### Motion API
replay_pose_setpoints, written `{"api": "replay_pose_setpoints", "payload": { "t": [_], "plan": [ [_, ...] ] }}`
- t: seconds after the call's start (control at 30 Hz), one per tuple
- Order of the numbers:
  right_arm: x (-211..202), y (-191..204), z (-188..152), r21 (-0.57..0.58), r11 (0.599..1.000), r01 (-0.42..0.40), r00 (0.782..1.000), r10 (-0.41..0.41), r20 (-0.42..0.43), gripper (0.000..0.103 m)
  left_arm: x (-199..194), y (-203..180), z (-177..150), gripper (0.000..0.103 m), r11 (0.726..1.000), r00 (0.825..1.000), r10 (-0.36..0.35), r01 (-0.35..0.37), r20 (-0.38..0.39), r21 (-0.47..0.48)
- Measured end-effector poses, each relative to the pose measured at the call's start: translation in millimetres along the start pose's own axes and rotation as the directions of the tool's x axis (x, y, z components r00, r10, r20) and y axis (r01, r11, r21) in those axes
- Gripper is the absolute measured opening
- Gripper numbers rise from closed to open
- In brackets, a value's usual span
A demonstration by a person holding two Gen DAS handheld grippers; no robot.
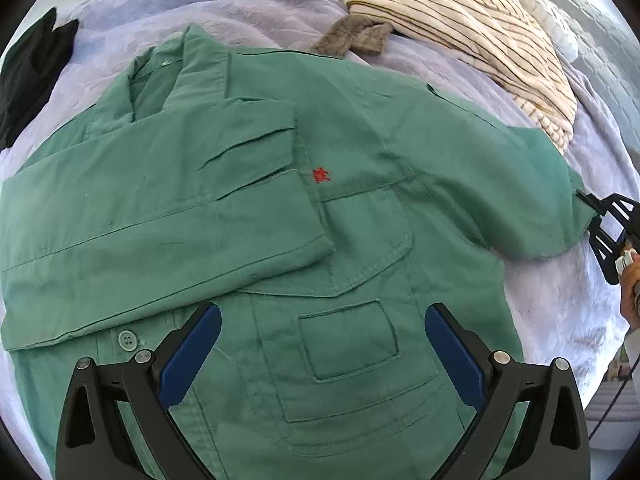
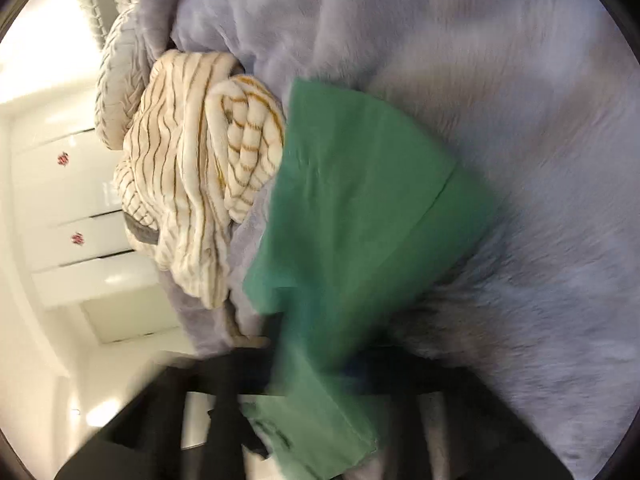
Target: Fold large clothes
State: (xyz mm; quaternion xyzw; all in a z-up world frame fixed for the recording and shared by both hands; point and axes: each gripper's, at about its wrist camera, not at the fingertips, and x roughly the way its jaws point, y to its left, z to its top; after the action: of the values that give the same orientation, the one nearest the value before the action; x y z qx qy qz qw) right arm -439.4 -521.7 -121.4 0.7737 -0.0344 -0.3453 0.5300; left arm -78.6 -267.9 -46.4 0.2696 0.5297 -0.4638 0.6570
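Observation:
A large green shirt (image 1: pixel 352 216) lies front up on a lilac blanket (image 1: pixel 260 4). Its one sleeve (image 1: pixel 160 216) is folded across the chest. My left gripper (image 1: pixel 322 344) is open and empty, hovering over the shirt's pockets. My right gripper (image 1: pixel 596 216) is at the right edge of the left wrist view, shut on the end of the shirt's other sleeve (image 1: pixel 552 196). In the blurred right wrist view the green sleeve (image 2: pixel 352 216) runs from between my right gripper's (image 2: pixel 316 364) fingers out over the blanket (image 2: pixel 500 80).
A cream striped garment (image 1: pixel 472 28) lies bunched at the blanket's far right, also in the right wrist view (image 2: pixel 192 184). A dark garment (image 1: pixel 32 68) lies at the far left. White cabinets (image 2: pixel 68 216) stand beyond the bed.

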Motion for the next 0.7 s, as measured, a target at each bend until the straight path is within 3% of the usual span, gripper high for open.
{"api": "replay_pose_setpoints", "payload": {
  "t": [0.13, 0.27, 0.33, 0.53, 0.63, 0.7],
  "plan": [
    [5, 30, -14, -0.088, 0.990, -0.110, 0.993, 0.106, -0.044, 0.004, -2, 22, 0, 0.102, 0.999, 1.000, 0.001, -0.001, 0.002, -0.048],
    [21, 86, -50, -0.191, 0.948, -0.253, 0.961, 0.224, -0.164, 0.004, -11, 49, -1, 0.102, 0.996, 0.999, 0.026, -0.024, 0.029, -0.080],
    [33, 120, -81, -0.279, 0.914, -0.293, 0.943, 0.229, -0.240, 0.004, -19, 68, -2, 0.102, 0.994, 0.998, 0.045, -0.039, 0.050, -0.100],
    [92, 206, -206, -0.543, 0.765, -0.347, 0.903, 0.114, -0.415, 0.004, -39, 133, -5, 0.102, 0.980, 0.989, 0.103, -0.084, 0.104, -0.178],
    [135, 225, -305, -0.721, 0.618, -0.313, 0.900, -0.049, -0.433, 0.004, -48, 174, -10, 0.102, 0.966, 0.982, 0.144, -0.112, 0.126, -0.231],
    [163, 218, -359, -0.777, 0.554, -0.300, 0.883, -0.146, -0.446, 0.004, -53, 204, -16, 0.102, 0.952, 0.975, 0.176, -0.135, 0.134, -0.274]
  ]
}}
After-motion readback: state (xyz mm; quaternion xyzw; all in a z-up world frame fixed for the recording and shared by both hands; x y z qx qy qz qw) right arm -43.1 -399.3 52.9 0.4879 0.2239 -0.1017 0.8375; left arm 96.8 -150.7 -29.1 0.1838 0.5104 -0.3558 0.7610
